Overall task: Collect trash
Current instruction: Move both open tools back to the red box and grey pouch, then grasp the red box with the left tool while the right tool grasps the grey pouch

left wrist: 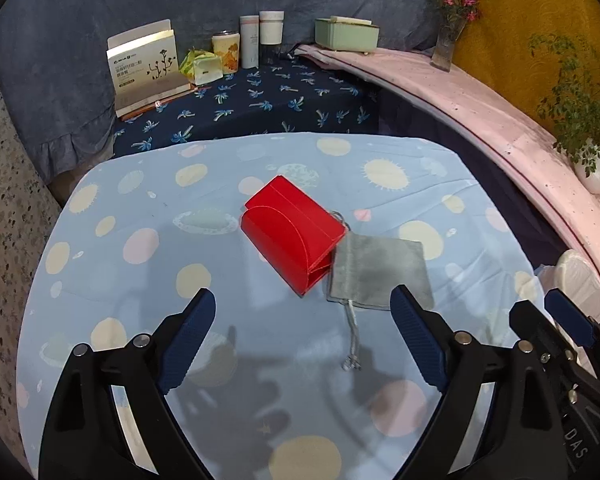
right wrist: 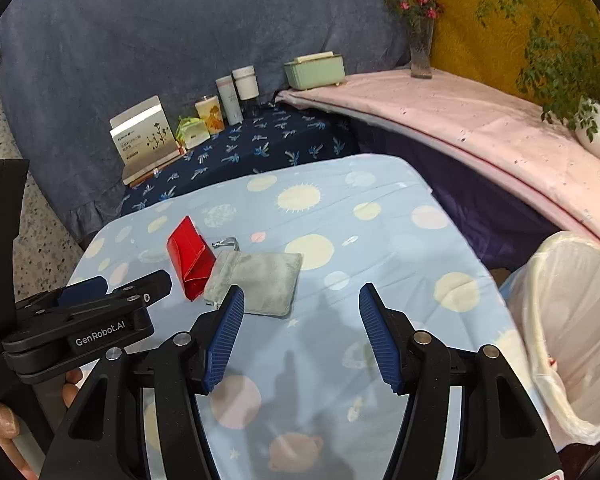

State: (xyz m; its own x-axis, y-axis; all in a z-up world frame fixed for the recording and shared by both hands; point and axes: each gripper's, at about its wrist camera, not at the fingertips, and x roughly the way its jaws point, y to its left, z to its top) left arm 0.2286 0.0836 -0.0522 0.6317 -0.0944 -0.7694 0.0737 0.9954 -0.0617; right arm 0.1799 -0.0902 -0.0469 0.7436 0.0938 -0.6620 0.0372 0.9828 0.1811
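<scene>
A red paper box [left wrist: 294, 234] lies on its side on the light blue spotted tablecloth [left wrist: 140, 208]. A grey drawstring pouch [left wrist: 380, 270] lies flat against its right side. My left gripper [left wrist: 302, 298] is open and empty, just short of both. My right gripper [right wrist: 300, 294] is open and empty, to the right of the pouch [right wrist: 260, 280] and the red box [right wrist: 190, 258]. A bin lined with a white bag [right wrist: 576, 320] stands off the table's right edge. The left gripper also shows in the right wrist view [right wrist: 116, 284].
A dark blue patterned table [left wrist: 268, 100] behind holds a white box [left wrist: 148, 64], a green packet, a cup and bottles. A pink-covered ledge [right wrist: 460, 120] on the right carries a green box [right wrist: 316, 70], a flower vase [right wrist: 420, 48] and a potted plant [right wrist: 596, 128].
</scene>
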